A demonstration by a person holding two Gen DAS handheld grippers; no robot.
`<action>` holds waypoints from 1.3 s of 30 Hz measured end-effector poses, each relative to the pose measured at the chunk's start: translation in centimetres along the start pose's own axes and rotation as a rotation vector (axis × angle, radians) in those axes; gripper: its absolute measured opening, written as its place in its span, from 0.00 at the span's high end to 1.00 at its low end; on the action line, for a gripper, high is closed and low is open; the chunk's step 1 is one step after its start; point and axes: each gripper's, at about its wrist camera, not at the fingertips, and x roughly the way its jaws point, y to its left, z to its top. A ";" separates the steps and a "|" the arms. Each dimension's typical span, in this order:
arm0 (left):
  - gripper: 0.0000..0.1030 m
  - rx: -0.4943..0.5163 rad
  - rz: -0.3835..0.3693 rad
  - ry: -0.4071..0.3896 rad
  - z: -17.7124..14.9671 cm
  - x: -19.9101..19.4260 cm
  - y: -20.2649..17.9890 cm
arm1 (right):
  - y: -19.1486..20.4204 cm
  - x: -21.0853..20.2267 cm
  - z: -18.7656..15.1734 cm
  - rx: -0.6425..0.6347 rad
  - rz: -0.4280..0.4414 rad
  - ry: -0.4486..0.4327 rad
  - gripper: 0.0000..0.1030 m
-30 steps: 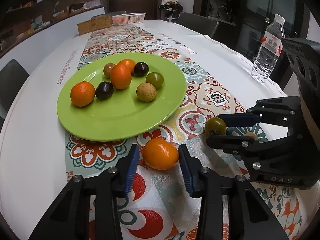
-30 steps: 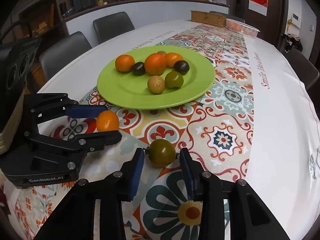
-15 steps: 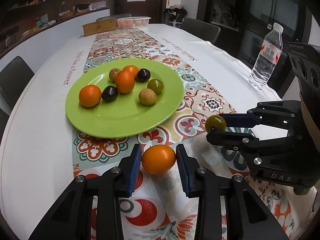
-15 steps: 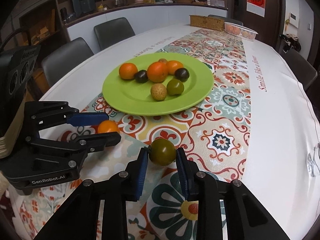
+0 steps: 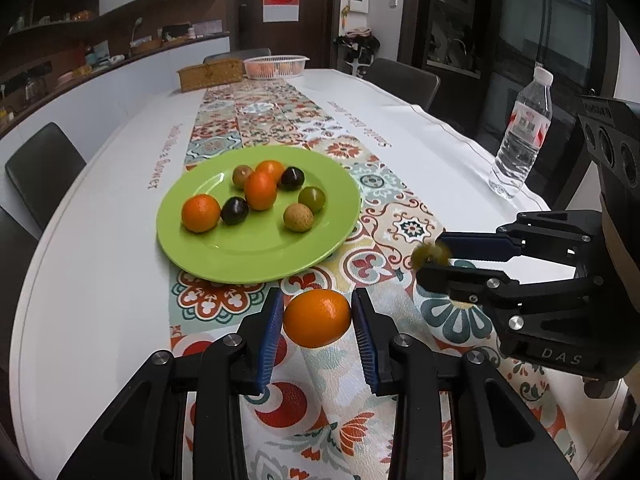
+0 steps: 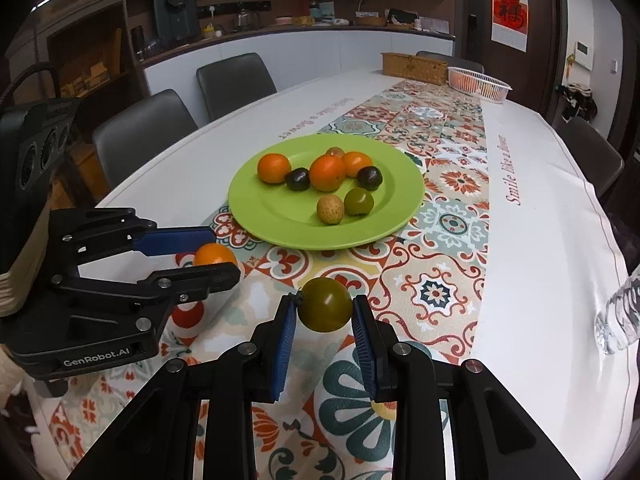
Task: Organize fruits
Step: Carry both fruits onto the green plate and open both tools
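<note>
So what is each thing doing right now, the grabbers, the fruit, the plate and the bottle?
Left gripper: shut on orange kumquat.
Right gripper: shut on green tomato.
Green plate: on the table, holding seven fruits.
Water bottle: upright, capped.

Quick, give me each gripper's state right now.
Left gripper: shut on the small round orange citrus fruit.
Right gripper: shut on the round olive-green tomato.
</note>
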 end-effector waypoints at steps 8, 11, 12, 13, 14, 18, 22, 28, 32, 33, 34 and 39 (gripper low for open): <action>0.67 -0.006 0.034 -0.026 0.6 -1.1 0.2 | 0.2 -1.3 1.0 -0.010 -0.006 -0.034 0.75; 0.67 -0.009 0.036 -0.026 0.2 -1.2 0.2 | -0.2 -1.1 0.6 0.022 -0.005 -0.020 0.74; 0.66 -0.008 0.037 -0.024 0.0 -1.3 0.2 | -0.2 -1.0 0.5 0.027 -0.002 -0.013 0.73; 0.66 -0.008 0.035 -0.019 -0.3 -1.2 0.1 | -0.2 -0.9 0.3 0.027 0.005 -0.009 0.70; 0.66 -0.010 0.033 -0.015 -0.4 -1.1 0.1 | 0.0 -0.7 0.2 0.024 0.012 -0.004 0.68; 0.66 -0.030 0.040 0.004 -0.9 -0.7 0.7 | 0.5 0.1 -0.1 0.011 0.026 0.015 0.65; 0.67 -0.054 0.047 0.014 -1.3 -0.4 1.3 | 0.6 1.9 -0.3 0.023 0.066 0.073 0.65; 0.66 -0.067 0.048 0.025 -1.9 -0.2 1.8 | 1.6 3.7 -1.1 -0.004 0.081 0.126 0.65; 0.66 -0.079 0.047 0.031 -2.1 0.1 2.3 | 1.8 4.2 -0.9 -0.018 0.064 0.133 0.65; 0.66 -0.080 0.047 0.032 -2.1 0.1 2.3 | 1.8 4.4 -0.9 -0.016 0.062 0.139 0.66; 0.66 -0.082 0.048 0.031 -2.1 0.1 2.4 | 1.8 4.7 -0.8 -0.018 0.055 0.147 0.67; 0.66 -0.082 0.049 0.030 -2.0 0.1 2.5 | 1.8 5.0 -0.7 -0.028 0.045 0.152 0.72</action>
